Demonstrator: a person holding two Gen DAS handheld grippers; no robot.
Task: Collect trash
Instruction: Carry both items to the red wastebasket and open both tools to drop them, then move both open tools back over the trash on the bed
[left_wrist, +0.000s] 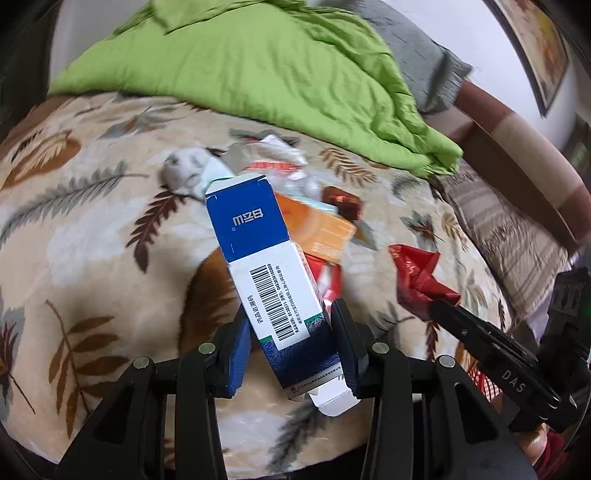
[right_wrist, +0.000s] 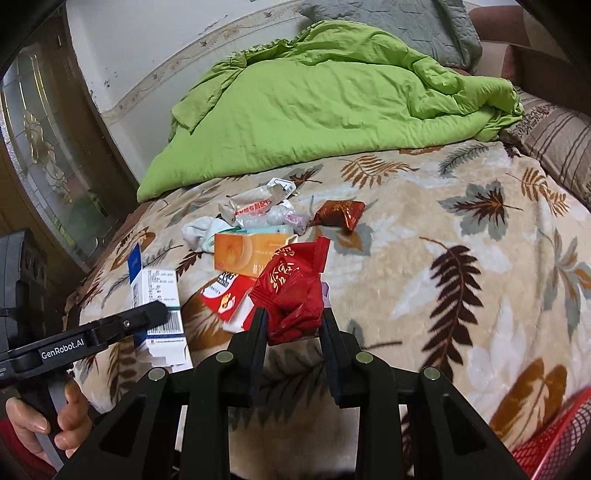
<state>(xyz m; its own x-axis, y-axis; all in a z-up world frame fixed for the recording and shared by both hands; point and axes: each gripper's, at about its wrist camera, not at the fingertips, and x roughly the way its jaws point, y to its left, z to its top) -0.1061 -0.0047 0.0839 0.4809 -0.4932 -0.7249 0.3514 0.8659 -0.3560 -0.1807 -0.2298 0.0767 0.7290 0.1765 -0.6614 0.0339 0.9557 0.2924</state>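
My left gripper (left_wrist: 290, 325) is shut on a blue and white medicine box (left_wrist: 264, 266), held above the leaf-patterned blanket (left_wrist: 92, 229). The box also shows in the right wrist view (right_wrist: 157, 302) with the left gripper (right_wrist: 157, 312) on it. My right gripper (right_wrist: 293, 319) is shut on a red snack wrapper (right_wrist: 291, 291); it also shows in the left wrist view (left_wrist: 421, 277), pinched by the right gripper (left_wrist: 437, 308). Trash lies on the blanket: an orange box (right_wrist: 251, 254), a red and white packet (right_wrist: 227, 299), a dark red wrapper (right_wrist: 340, 214), a beige wrapper (right_wrist: 251, 206) and a crumpled white tissue (right_wrist: 199, 229).
A green quilt (right_wrist: 325, 110) is heaped at the back of the bed, with a grey pillow (right_wrist: 399, 26) behind and a striped pillow (right_wrist: 554, 147) at right. A red mesh basket (right_wrist: 554, 443) shows at the lower right. A glass door (right_wrist: 40, 147) stands at left.
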